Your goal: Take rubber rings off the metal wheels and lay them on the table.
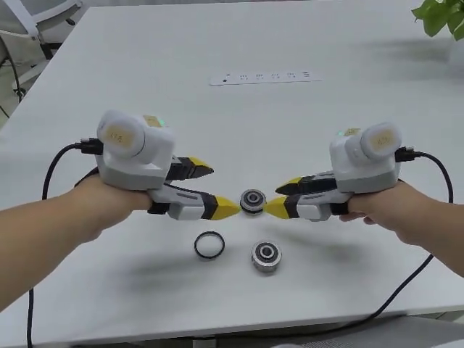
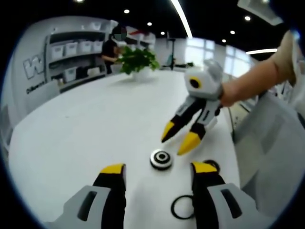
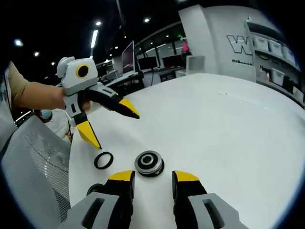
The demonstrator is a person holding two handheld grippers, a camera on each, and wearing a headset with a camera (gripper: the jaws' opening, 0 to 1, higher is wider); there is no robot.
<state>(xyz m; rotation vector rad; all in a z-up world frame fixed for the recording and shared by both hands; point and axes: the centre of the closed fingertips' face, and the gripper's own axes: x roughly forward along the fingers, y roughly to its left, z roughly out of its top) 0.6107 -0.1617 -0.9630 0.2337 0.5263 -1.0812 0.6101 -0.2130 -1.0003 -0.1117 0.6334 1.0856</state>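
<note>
L gripper (image 1: 214, 188): jaws spread wide and holding nothing; the lower yellow tip is just beside wheel A, and I cannot tell if it touches.
R gripper (image 1: 274, 198): jaws apart, a narrower gap than the L one, nothing between them; the tips come to wheel A from the opposite side.
Wheel A (image 1: 253, 201): lies flat on the table (image 1: 217, 123) btw the two grippers, w/ a dark band around it. In the left gripper view it (image 2: 161, 159) sits just ahead of the L gripper's own tips (image 2: 158, 168), and the R gripper (image 2: 178, 138) is behind it. In the right gripper view it (image 3: 149, 162) sits just before the R gripper's own tips (image 3: 152, 176).
Wheel B (image 1: 267, 256): flat on the table, nearer to the person, apart from wheel A; also dark around the rim.
Rubber ring (image 1: 209, 245): loose and flat on the table, beside wheel B on the L side, not touching it.
Near edge: ring and wheel B are the closest things to it, w/ a strip of bare top before it; black cables (image 1: 72, 148) go back from the grippers.
Open room: wide bare top beyond wheel A, up to the socket strip (image 1: 264, 76).
Far corner: plant (image 1: 442, 14) stands well apart from the work.
</note>
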